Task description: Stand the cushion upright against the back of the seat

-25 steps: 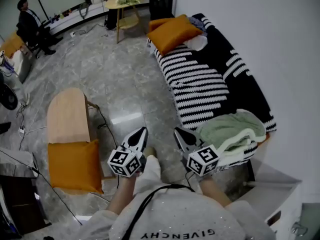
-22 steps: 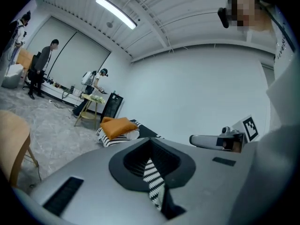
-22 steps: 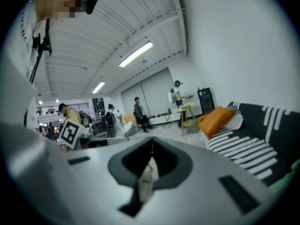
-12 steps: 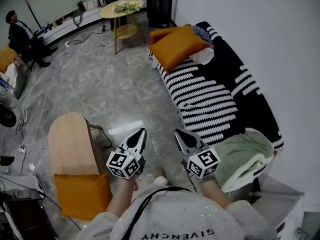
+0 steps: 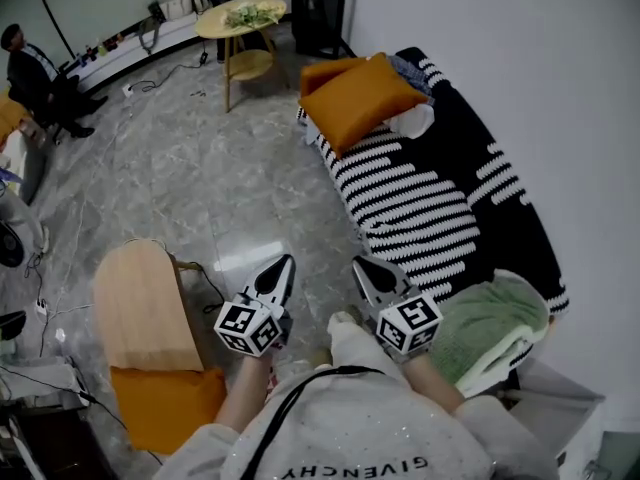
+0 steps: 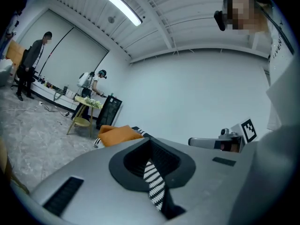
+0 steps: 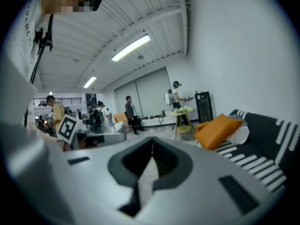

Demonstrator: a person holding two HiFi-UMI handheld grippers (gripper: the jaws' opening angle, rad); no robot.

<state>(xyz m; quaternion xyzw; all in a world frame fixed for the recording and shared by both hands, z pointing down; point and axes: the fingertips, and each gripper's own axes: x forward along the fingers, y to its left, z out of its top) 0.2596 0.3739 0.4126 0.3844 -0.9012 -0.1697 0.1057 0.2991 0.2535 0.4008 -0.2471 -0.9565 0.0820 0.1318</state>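
Striped sofa [image 5: 415, 203] with orange cushion [image 5: 362, 98] and green blanket [image 5: 490, 323] on top

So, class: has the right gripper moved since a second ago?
Yes. The right gripper has advanced along the sofa, past the green blanket, toward the orange cushion.

Cushion [image 5: 362, 98]: orange, square, plump, plain fabric with no pattern. It lies at the far end of the sofa [image 5: 420, 203], on the seat near the front edge, sloped with one corner raised rather than upright. It is apart from the backrest [image 5: 500, 183]. Sofa: long, black cover with broken white stripes across the seat and white patches on the backrest, which runs along the wall. From the right gripper view the cushion [image 7: 219, 129] shows as a slanted slab above the striped seat [image 7: 255, 165]. From the left gripper view the cushion [image 6: 120, 135] shows small at the sofa's near end.
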